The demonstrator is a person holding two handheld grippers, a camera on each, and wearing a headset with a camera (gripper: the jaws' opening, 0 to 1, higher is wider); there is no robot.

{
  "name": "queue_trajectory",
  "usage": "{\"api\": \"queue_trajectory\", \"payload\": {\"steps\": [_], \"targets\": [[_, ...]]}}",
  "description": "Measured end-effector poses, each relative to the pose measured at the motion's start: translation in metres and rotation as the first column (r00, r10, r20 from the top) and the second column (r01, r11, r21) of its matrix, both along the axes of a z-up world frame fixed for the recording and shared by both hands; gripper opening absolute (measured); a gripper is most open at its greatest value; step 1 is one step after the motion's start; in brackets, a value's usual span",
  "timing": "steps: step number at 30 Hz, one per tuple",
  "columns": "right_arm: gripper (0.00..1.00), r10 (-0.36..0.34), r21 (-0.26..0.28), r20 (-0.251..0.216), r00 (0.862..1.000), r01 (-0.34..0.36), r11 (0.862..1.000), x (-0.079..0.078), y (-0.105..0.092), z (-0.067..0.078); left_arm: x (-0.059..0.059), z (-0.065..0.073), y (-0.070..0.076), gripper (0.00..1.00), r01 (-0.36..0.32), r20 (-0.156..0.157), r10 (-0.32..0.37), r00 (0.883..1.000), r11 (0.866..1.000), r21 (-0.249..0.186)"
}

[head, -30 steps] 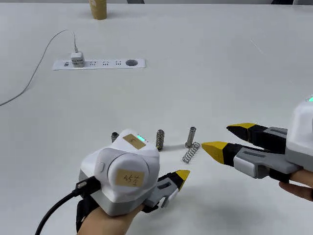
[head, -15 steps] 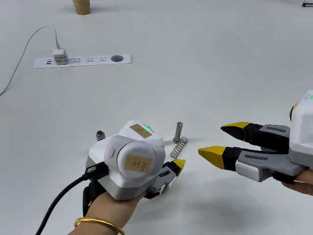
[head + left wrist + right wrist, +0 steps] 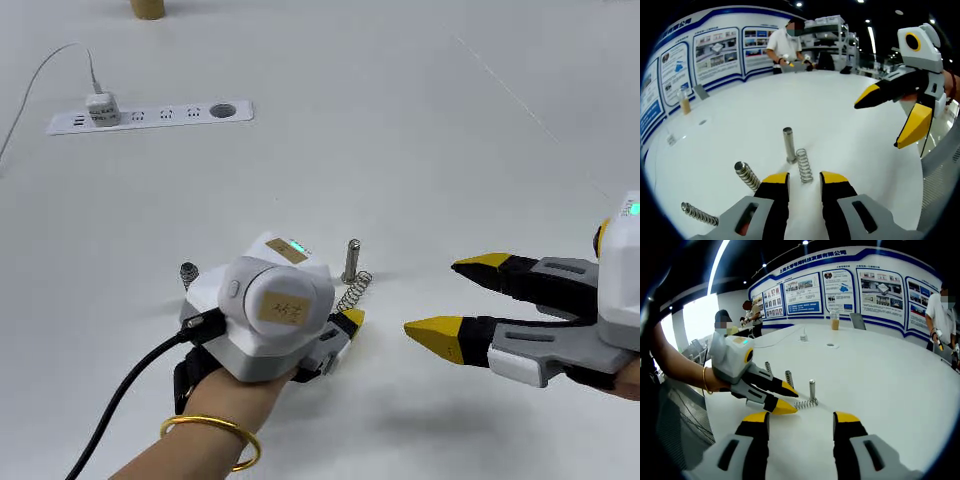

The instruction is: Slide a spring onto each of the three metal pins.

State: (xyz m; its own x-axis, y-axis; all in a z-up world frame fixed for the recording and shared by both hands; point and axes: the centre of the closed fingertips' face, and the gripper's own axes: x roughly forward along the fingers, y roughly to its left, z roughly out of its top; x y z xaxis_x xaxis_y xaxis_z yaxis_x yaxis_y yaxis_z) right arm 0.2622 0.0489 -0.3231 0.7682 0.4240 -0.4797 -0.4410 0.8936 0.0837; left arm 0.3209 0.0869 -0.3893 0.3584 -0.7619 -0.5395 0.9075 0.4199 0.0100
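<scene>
A bare metal pin [image 3: 352,262] stands upright on the white table [image 3: 420,150], and a loose spring [image 3: 352,292] lies at its foot. Two other pins wear springs: one [image 3: 745,175] left of the bare pin, another [image 3: 699,214] farther left. My left gripper [image 3: 804,178] is low over the table, its jaws slightly apart, with the loose spring [image 3: 804,166] just ahead of the gap. My right gripper [image 3: 445,297] hovers to the right of the pin, jaws wide open and holding nothing. In the right gripper view, the left gripper [image 3: 787,399] points at the spring [image 3: 805,403].
A white power strip [image 3: 150,115] with a plugged charger [image 3: 100,105] and cable lies at the back left. A tan cup [image 3: 147,8] stands at the far edge. People stand [image 3: 787,47] beyond the table.
The head camera has shifted. My left gripper has moved forward, so its tips now sit right at the loose spring. My right gripper has drawn back a little to the right.
</scene>
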Motion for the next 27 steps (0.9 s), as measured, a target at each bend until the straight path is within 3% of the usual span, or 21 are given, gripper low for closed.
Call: {"api": "queue_trajectory", "payload": {"steps": [11, 27], "targets": [[0.51, -0.052, 0.009, -0.004, 0.999, 0.052, 0.999, -0.004, -0.01, -0.002, 0.001, -0.011, -0.005, 0.23, 0.012, -0.004, -0.012, 1.0, 0.999, 0.038], [0.5, -0.1, 0.047, -0.014, 0.995, 0.101, 0.994, -0.001, -0.014, -0.001, 0.001, -0.01, -0.006, 0.11, 0.0, 0.007, -0.001, 1.0, 0.999, 0.045]]}}
